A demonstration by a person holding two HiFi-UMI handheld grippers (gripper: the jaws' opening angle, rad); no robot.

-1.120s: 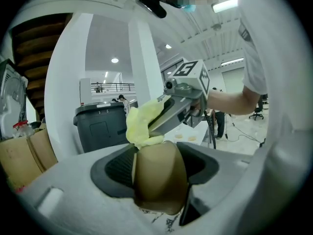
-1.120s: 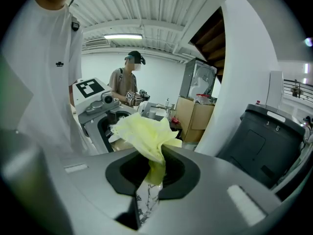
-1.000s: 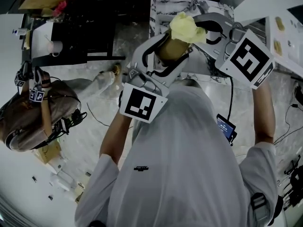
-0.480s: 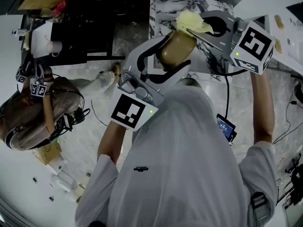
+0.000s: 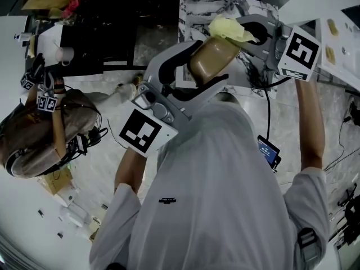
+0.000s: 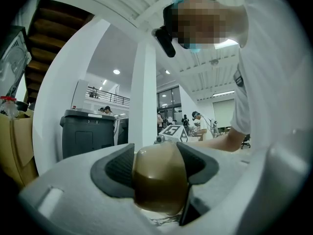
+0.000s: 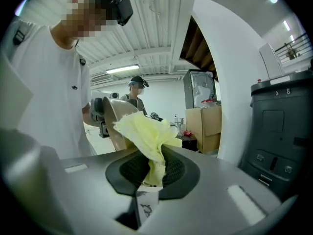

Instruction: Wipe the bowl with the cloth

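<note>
A brown bowl (image 5: 212, 58) is held up in the air, tilted on its side, with my left gripper (image 5: 197, 77) shut on its rim. In the left gripper view the bowl (image 6: 160, 180) fills the space between the dark pads. A yellow cloth (image 5: 229, 29) is pinched in my right gripper (image 5: 247, 34), just beyond the bowl's upper edge. In the right gripper view the cloth (image 7: 146, 136) sticks up crumpled from the shut jaws of the right gripper (image 7: 150, 175), and the bowl (image 7: 117, 121) shows behind it.
A marble-patterned table (image 5: 197, 10) lies below the grippers. A brown backpack (image 5: 39, 134) rests on the floor at the left, next to a black shelf (image 5: 95, 32). A phone (image 5: 269, 152) hangs at the person's right hip. A grey bin (image 7: 279, 126) stands at the right.
The cloth has come off the bowl's top and moved right and away with the right gripper. The left gripper's marker cube has swung lower left, tilting the bowl further.
</note>
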